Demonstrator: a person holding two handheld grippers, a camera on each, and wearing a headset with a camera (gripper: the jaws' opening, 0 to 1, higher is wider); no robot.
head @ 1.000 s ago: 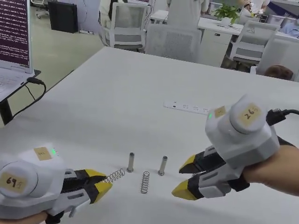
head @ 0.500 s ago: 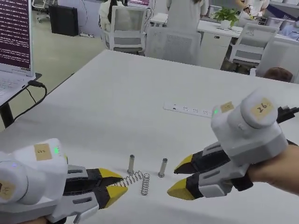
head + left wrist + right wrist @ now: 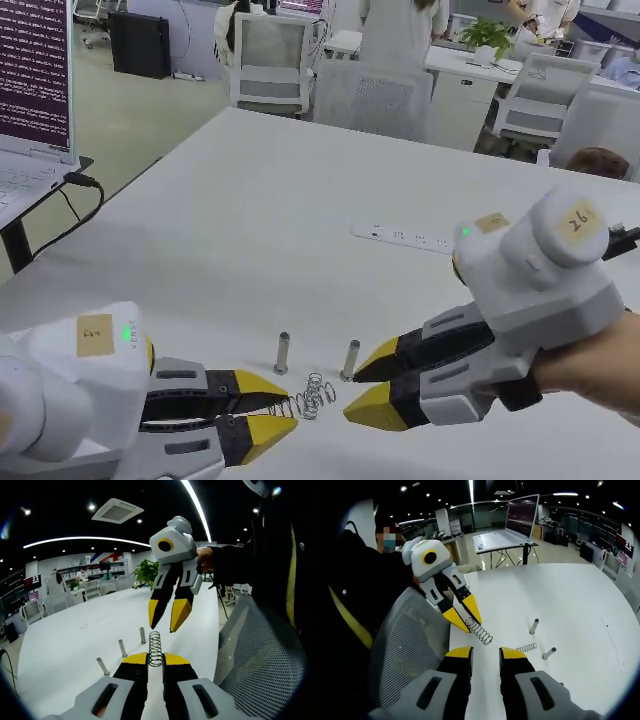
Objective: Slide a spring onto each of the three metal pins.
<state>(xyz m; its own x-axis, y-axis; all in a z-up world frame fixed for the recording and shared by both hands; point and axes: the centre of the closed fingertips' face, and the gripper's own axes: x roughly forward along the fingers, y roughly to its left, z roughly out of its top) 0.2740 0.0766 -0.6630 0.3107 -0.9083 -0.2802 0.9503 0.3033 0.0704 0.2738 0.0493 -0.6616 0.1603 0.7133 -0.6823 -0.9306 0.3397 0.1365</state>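
My left gripper (image 3: 274, 408) is shut on one end of a thin wire spring (image 3: 298, 402), which sticks out past its yellow tips toward the pins. In the left gripper view the held spring (image 3: 155, 649) stands up between the jaws. Three short metal pins (image 3: 142, 635) (image 3: 122, 648) (image 3: 103, 666) stand bare on the white table. Two pins (image 3: 283, 352) (image 3: 350, 358) stand just beyond the spring. A second spring (image 3: 526, 647) lies flat on the table between two pins (image 3: 534, 626) (image 3: 549, 653). My right gripper (image 3: 362, 385) hovers open, its tips close to the held spring's free end.
A white power strip (image 3: 405, 238) lies on the table behind the right gripper. A laptop (image 3: 30, 80) with a lit screen stands on a side stand at the far left. Office chairs (image 3: 270, 55) line the table's far edge.
My left gripper has moved right with the spring, bringing it up to the pins and over the loose spring. The right gripper has moved left and lower, closer to the spring's free end.
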